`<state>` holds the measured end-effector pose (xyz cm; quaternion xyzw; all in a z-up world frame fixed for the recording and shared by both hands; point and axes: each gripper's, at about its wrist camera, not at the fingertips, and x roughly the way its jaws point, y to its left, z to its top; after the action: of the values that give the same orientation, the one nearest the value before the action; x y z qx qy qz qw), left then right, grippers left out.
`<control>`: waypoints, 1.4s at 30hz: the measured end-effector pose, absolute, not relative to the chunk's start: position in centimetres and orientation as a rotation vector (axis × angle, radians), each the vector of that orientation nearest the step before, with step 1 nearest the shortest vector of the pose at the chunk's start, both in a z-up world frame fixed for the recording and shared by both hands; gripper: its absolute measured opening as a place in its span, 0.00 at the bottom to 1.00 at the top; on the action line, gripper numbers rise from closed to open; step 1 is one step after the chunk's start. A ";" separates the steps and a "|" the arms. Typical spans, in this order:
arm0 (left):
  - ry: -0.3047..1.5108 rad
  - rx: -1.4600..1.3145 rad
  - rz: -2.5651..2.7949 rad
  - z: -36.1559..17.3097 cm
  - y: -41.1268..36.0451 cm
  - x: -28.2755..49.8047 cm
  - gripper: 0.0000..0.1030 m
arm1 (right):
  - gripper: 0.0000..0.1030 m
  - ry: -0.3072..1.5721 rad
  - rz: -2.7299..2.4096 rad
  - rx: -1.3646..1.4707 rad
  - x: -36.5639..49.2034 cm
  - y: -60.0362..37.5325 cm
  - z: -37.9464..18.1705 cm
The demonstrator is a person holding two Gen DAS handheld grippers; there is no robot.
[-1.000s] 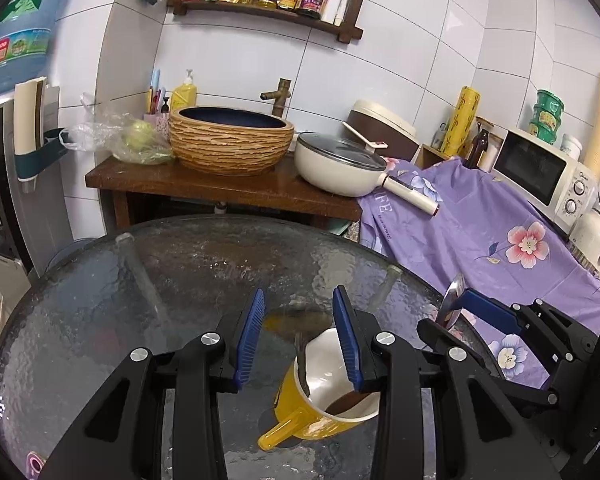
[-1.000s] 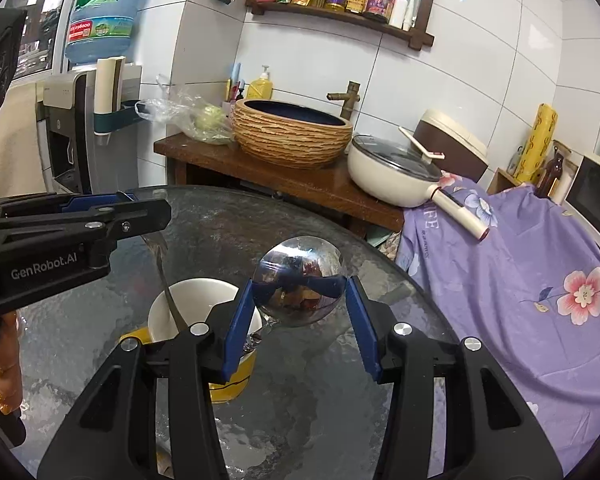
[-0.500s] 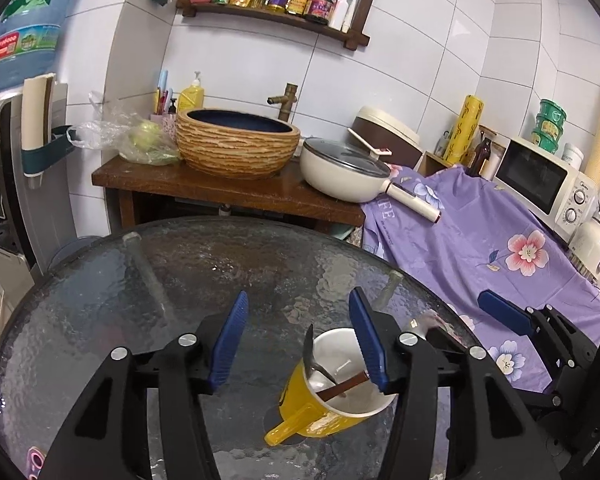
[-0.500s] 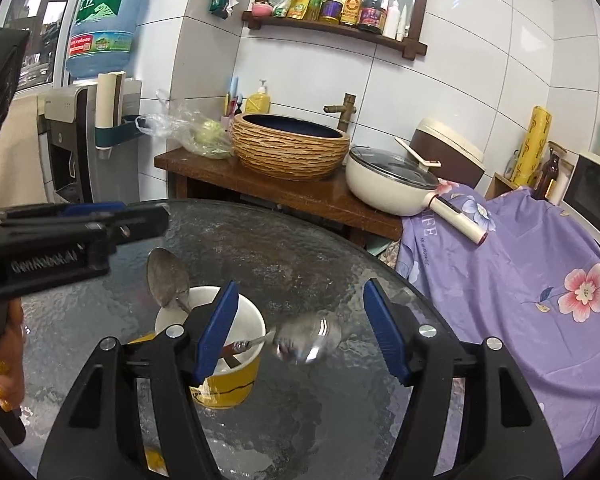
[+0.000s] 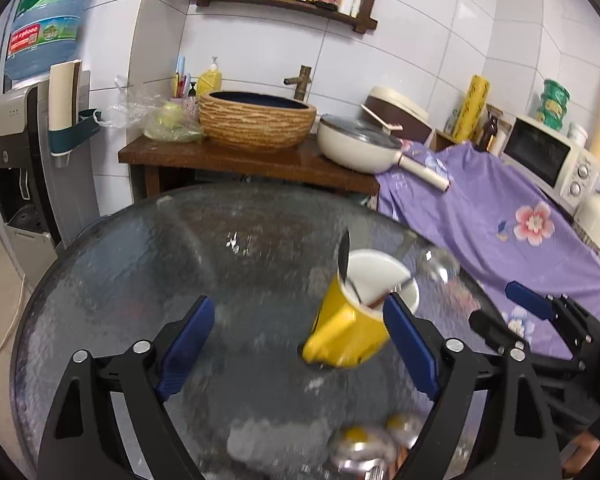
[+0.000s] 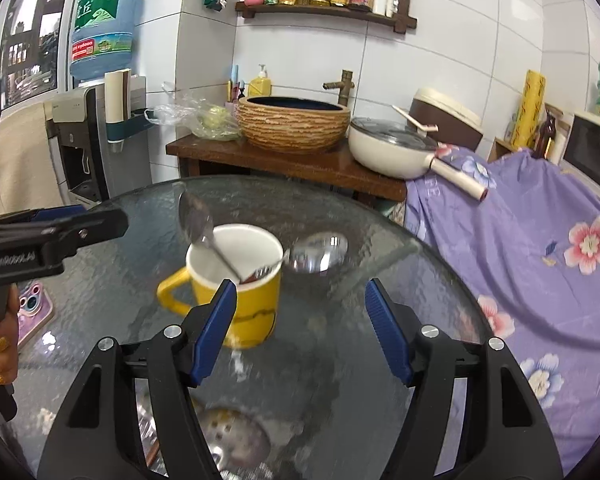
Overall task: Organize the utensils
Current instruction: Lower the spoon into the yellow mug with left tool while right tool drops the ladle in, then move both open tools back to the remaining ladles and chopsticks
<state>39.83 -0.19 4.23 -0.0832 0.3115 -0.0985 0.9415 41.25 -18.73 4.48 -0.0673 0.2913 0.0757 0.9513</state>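
Hand-held gripper in your left hand (image 5: pixel 298 348): jaws just opened wide, nothing between the pads. Hand-held gripper in your right hand (image 6: pixel 300 330): jaws spread, empty. One yellow mug (image 6: pixel 236 284) stands upright on the glass desk (image 6: pixel 380 380). Two spoons rest in it, handles down: spoon one (image 6: pixel 198 222) leans up-left, spoon two (image 6: pixel 320 250) leans low to the right over the rim.

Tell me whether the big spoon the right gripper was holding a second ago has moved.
Yes. The big spoon has left the right gripper, whose jaws have just been opening, and now leans in the yellow mug, bowl hanging over the rim.
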 end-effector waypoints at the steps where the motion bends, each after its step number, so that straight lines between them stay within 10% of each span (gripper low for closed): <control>1: 0.639 -0.160 -0.193 4.0 -0.2 39.1 0.85 | 0.65 0.600 0.154 -0.128 40.8 -18.9 4.3; 19: 0.794 0.018 -0.194 -2.7 -2.9 30.8 0.70 | 0.64 0.822 0.094 -0.015 33.5 -19.1 -2.7; 42: 0.891 0.022 -0.327 -5.1 -6.0 30.4 0.49 | 0.41 0.977 0.210 0.183 35.6 -19.4 -4.9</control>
<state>30.39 -6.01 -5.11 0.0104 0.4291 -0.1573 0.8894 35.61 -19.36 -4.93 0.0874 0.4676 0.1006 0.8738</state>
